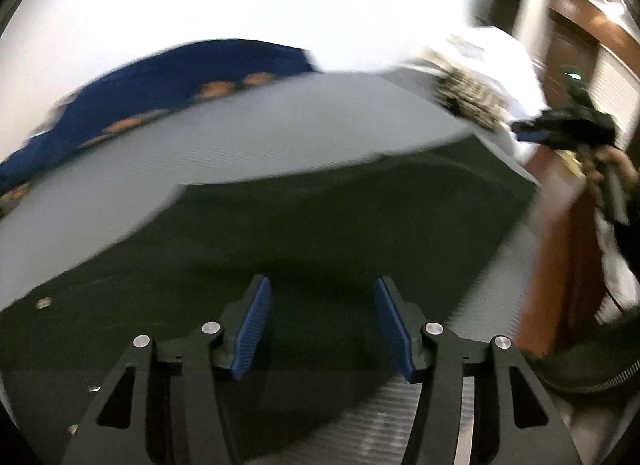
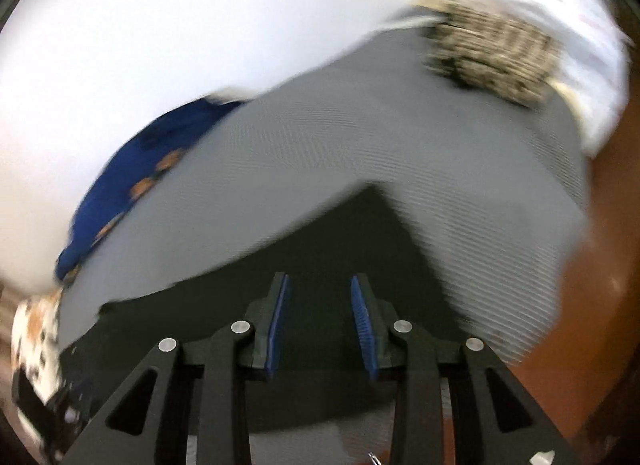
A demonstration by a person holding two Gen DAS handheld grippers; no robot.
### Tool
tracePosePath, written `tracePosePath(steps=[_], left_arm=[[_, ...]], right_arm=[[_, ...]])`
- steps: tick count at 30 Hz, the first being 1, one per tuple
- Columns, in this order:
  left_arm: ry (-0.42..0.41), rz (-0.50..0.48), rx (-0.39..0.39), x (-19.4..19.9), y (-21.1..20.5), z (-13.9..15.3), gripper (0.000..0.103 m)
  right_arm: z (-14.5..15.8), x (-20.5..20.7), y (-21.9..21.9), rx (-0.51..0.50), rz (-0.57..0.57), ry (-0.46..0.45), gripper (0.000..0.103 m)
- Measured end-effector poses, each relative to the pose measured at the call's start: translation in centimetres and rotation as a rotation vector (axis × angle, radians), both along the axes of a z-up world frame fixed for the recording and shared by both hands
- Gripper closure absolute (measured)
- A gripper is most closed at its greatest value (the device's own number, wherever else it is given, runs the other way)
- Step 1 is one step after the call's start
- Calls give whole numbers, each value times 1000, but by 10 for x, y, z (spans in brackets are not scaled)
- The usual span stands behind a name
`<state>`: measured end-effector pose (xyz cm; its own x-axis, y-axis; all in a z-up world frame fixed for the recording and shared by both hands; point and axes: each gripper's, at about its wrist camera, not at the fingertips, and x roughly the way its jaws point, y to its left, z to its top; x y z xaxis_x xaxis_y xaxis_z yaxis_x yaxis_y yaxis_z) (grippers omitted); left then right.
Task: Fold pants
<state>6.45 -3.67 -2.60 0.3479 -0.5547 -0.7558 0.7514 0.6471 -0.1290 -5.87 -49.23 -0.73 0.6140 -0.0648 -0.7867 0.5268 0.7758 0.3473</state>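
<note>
Dark green pants (image 1: 320,233) lie flat on a grey mat (image 1: 224,137). In the left wrist view my left gripper (image 1: 322,289) is open and empty just above the pants, blue pads (image 1: 256,321) apart. My right gripper (image 1: 560,129) shows at the right edge of that view, held in a hand. In the right wrist view the pants (image 2: 352,249) lie under my right gripper (image 2: 319,285), which is open and empty. Both views are motion-blurred.
A blue patterned cloth (image 1: 168,81) lies at the mat's far left edge, also in the right wrist view (image 2: 136,169). A folded checked cloth (image 2: 496,57) and white fabric (image 2: 584,25) sit at the far right. The brown floor (image 2: 600,265) lies past the mat's right edge.
</note>
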Motion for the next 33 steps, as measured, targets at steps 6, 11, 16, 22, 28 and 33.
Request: tracePosePath(steps=[6, 11, 16, 22, 28, 33], left_arm=[[-38, 299, 40, 43, 49, -8, 47], [-29, 402, 61, 58, 78, -18, 47], [13, 442, 55, 70, 97, -30, 47], [57, 445, -1, 73, 106, -32, 46], [47, 382, -29, 83, 85, -26, 46], [62, 378, 2, 100, 72, -39, 46]], right_arm=[[-2, 112, 89, 94, 357, -28, 72], [-20, 188, 173, 178, 633, -6, 72], [-44, 246, 237, 239, 815, 57, 72], [-70, 292, 281, 270, 921, 138, 62], [-95, 311, 294, 395, 1006, 195, 62], [-94, 323, 289, 470, 970, 150, 91]])
